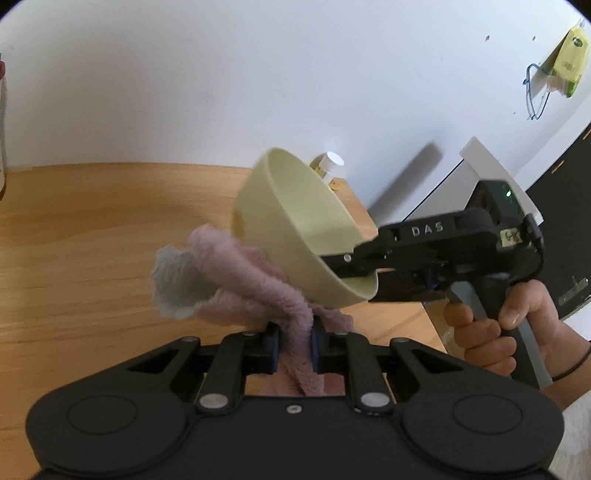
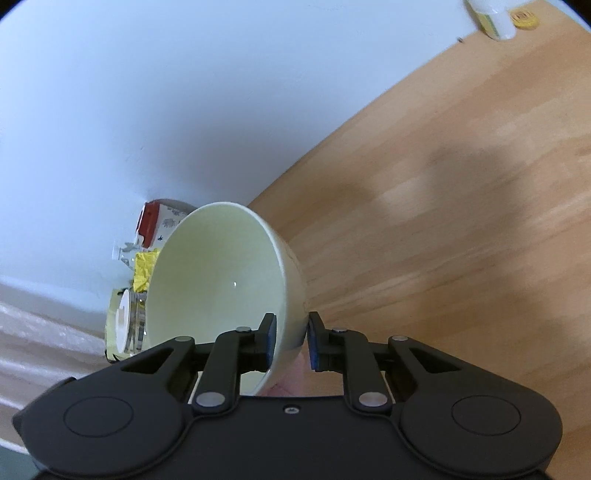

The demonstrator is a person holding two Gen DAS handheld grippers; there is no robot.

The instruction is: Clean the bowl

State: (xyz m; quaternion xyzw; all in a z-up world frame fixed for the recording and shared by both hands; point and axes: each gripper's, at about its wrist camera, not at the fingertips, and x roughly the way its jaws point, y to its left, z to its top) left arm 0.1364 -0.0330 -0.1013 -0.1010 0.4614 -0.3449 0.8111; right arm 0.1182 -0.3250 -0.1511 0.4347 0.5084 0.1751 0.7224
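Observation:
A pale yellow-green bowl [image 1: 288,221] hangs tilted on its side above the wooden table [image 1: 92,240]. My right gripper [image 1: 343,264] is shut on its rim, one finger inside and one outside. In the right wrist view the bowl [image 2: 214,273] shows its bare inside, with the rim pinched by the right gripper [image 2: 290,332]. My left gripper [image 1: 295,332] is shut on a pink and grey fluffy cloth [image 1: 236,273]. The cloth bunches up against the bowl's outer underside.
A person's hand [image 1: 517,332] holds the right gripper's handle. A white-capped bottle [image 1: 330,164] stands behind the bowl by the wall. A red-and-white box [image 2: 155,221], a yellow cloth [image 2: 144,271] and a white-lidded jar [image 2: 123,321] lie beyond the bowl. A white bottle [image 2: 495,18] stands far off on the table [image 2: 443,184].

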